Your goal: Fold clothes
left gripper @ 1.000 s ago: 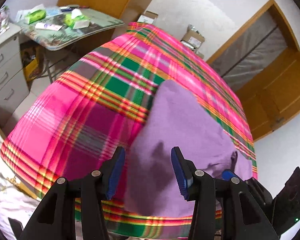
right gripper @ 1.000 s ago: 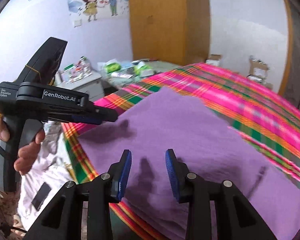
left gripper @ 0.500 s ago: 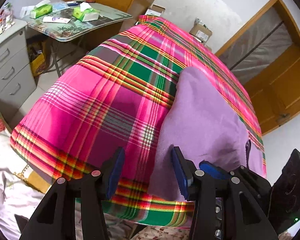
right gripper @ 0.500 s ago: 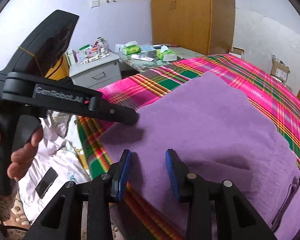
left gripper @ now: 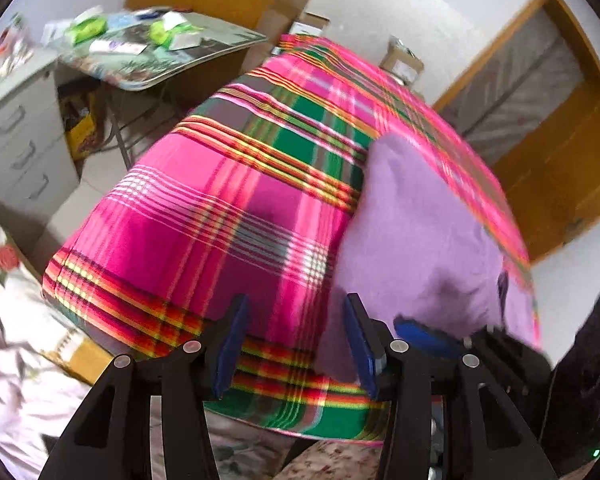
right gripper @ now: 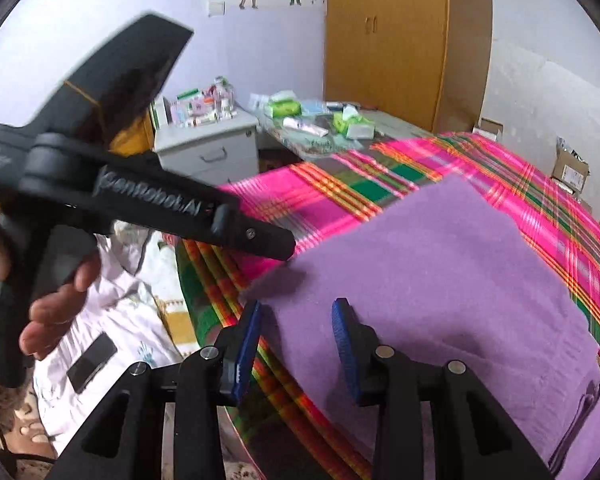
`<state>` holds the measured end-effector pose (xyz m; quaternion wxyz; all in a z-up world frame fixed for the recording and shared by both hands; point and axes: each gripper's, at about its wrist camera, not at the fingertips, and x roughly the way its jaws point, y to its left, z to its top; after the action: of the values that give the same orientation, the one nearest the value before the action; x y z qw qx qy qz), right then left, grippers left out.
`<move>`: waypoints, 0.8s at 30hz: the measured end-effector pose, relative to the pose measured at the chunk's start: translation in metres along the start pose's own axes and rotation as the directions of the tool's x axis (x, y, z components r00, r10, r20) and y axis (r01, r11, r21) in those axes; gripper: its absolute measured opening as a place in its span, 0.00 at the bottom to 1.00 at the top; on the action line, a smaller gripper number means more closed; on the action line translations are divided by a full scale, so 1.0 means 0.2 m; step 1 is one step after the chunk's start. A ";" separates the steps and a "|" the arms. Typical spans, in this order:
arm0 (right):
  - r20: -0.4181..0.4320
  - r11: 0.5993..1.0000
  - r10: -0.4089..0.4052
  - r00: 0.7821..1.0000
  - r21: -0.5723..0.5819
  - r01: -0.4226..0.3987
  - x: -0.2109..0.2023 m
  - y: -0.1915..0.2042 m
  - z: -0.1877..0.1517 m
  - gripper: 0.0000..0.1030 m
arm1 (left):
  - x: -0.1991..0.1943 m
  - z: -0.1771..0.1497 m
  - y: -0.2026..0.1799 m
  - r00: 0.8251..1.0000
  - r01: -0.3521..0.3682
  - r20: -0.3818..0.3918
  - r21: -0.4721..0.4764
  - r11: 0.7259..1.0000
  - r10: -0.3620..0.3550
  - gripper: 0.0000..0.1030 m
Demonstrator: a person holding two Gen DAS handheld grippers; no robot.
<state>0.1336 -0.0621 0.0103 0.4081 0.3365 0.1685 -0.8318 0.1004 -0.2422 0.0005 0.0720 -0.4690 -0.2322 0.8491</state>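
Purple garment (right gripper: 440,280) lying flat on a pink-and-green plaid bedspread (left gripper: 228,208), left gripper (left gripper: 296,344) spread wide and empty over the bedspread's near edge beside the garment's corner, right gripper (right gripper: 296,344) likewise spread, empty, above the garment's near edge, person's hand (right gripper: 48,292) gripping the left tool's handle
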 end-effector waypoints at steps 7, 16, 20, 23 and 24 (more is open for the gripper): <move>-0.023 1.000 -0.014 1.000 0.011 0.015 0.08 0.05 0.03 0.49 | -0.01 0.07 0.03 0.999 0.031 0.024 -0.028 0.999 -0.030 0.49; -0.045 0.990 -0.140 0.989 -0.007 0.140 0.12 0.08 0.02 0.49 | 0.13 0.23 -0.05 0.993 0.116 -0.026 -0.004 0.993 -0.116 0.48; -0.054 0.991 -0.127 0.990 0.029 0.129 0.12 0.06 0.03 0.49 | 0.24 0.31 -0.13 0.978 0.191 -0.090 0.047 0.981 -0.186 0.48; -0.056 0.992 -0.117 0.992 0.037 0.119 0.12 0.04 0.03 0.49 | 0.31 0.36 -0.17 0.967 0.230 -0.125 0.062 0.971 -0.221 0.49; -0.056 0.992 -0.114 0.992 0.039 0.117 0.12 0.04 0.03 0.49 | 0.33 0.37 -0.18 0.963 0.243 -0.136 0.060 0.968 -0.233 0.49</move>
<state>0.1265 -0.0835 -0.0033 0.3474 0.3568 0.1809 -0.8481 -0.0018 -0.2130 -0.0002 0.2062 -0.4881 -0.2491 0.8107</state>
